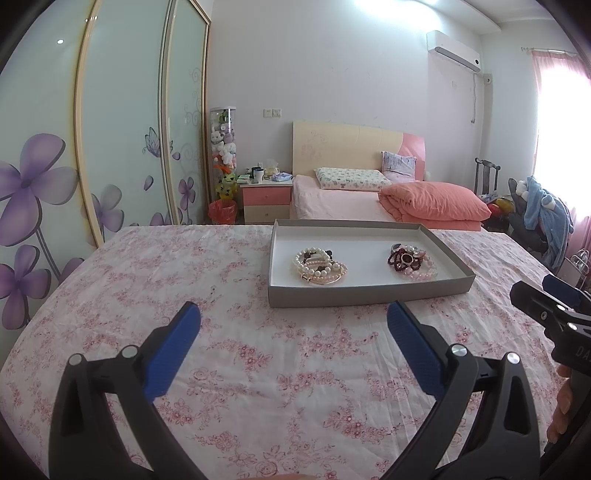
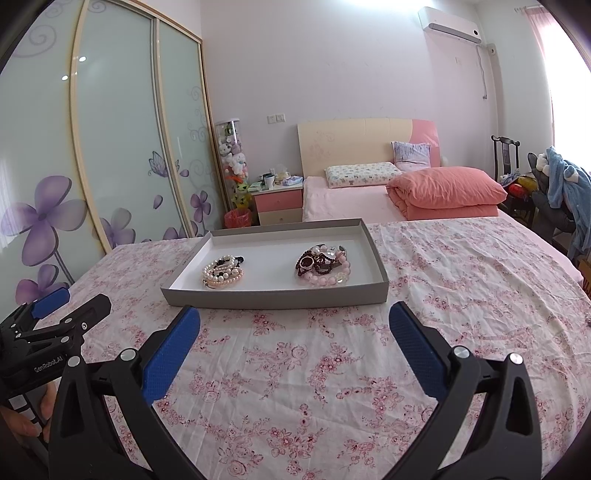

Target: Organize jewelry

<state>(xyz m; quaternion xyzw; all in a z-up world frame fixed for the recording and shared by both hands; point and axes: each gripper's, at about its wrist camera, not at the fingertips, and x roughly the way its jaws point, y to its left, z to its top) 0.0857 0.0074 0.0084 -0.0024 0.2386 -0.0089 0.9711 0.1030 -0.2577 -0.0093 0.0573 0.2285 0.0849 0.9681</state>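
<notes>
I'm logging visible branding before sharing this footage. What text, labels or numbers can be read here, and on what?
"GenRobot.AI": on the black body of the left tool, seen from the right wrist.
"DA", cut off: on the black right tool, seen from the left wrist.
White wall air conditioner: any marking is too small to read.

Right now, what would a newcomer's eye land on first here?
The shallow grey tray on the floral cloth, holding two jewelry heaps: a pearl bracelet pile at its left, dark red and pink beads at its right. Both grippers, left and right, hang open before it.
</notes>
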